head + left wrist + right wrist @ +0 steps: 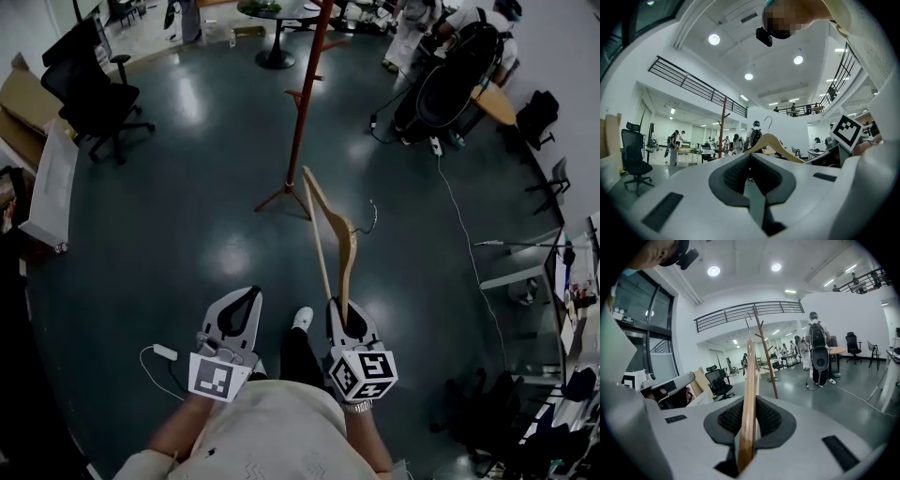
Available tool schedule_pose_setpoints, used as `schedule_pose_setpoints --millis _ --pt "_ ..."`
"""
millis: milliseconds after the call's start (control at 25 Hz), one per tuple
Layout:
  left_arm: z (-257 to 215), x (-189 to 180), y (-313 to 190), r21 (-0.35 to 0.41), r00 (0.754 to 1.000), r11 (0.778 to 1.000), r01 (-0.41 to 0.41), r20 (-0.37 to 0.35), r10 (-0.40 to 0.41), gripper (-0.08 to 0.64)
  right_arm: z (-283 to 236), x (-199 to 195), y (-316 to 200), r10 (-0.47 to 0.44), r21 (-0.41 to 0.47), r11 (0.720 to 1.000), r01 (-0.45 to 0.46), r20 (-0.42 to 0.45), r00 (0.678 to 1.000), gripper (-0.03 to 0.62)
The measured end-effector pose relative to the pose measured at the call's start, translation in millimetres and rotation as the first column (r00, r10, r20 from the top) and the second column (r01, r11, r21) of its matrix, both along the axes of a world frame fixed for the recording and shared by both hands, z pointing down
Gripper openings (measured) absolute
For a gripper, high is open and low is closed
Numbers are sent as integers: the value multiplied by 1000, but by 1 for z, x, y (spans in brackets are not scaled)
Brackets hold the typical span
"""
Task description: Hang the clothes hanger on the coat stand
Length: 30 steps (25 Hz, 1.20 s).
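Right gripper view first: the right tool [749, 423] has its jaws clamped on one end of the wooden hanger [750, 376], which runs edge-on straight up the middle of the picture. Its wire hook shows thin at the top. Just past it, a touch to the right, stands the red-brown coat stand [768, 357], apart from the hanger, pegs bare.

Over to the left gripper view: the left tool [751, 174] has its jaws together with nothing between them. Beyond its tips the hanger [776, 141] shows side-on, hook up, and the coat stand [723, 127] stands farther back on the left.

From the head view, both tools are held low in front of the person. The left tool [244, 306] sits on the left, the right tool [343, 315] on the right. The hanger [329, 225] slants away from the right tool in the air above the dark floor [187, 216]. Its far tip points towards the foot of the coat stand [302, 112], not touching it. A white shoe [302, 319] shows between the two tools. A black office chair [94, 94] stands well off to the left, and a white cable [457, 225] trails across the floor on the right.
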<state>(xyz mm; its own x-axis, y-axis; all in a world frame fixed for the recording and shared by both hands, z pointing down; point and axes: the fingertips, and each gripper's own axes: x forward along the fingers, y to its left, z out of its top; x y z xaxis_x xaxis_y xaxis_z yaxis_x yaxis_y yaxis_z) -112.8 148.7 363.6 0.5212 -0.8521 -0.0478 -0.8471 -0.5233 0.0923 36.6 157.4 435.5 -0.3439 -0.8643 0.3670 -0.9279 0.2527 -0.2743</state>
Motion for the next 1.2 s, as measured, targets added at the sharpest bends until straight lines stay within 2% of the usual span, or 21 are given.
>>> schedule_pose_setpoints --millis 360,480,680,920,1200 --pt "-6 45 -110 24 995 995 93 36 -94 14 0 66 -128 -46 21 999 46 -6 999 63" --pt "-7 51 -135 44 988 992 119 94 -123 14 -4 82 -164 -58 32 998 59 -27 998 63" --pt "-14 67 -169 66 979 980 187 73 -191 14 -15 105 -211 -96 70 993 100 -61 994 63" --pt "-12 89 -199 70 979 981 180 86 -186 14 -18 126 -251 -100 84 991 106 -70 993 63" --pt "11 83 -249 34 984 987 159 80 -161 14 -10 125 -303 -84 82 992 92 -95 992 63"
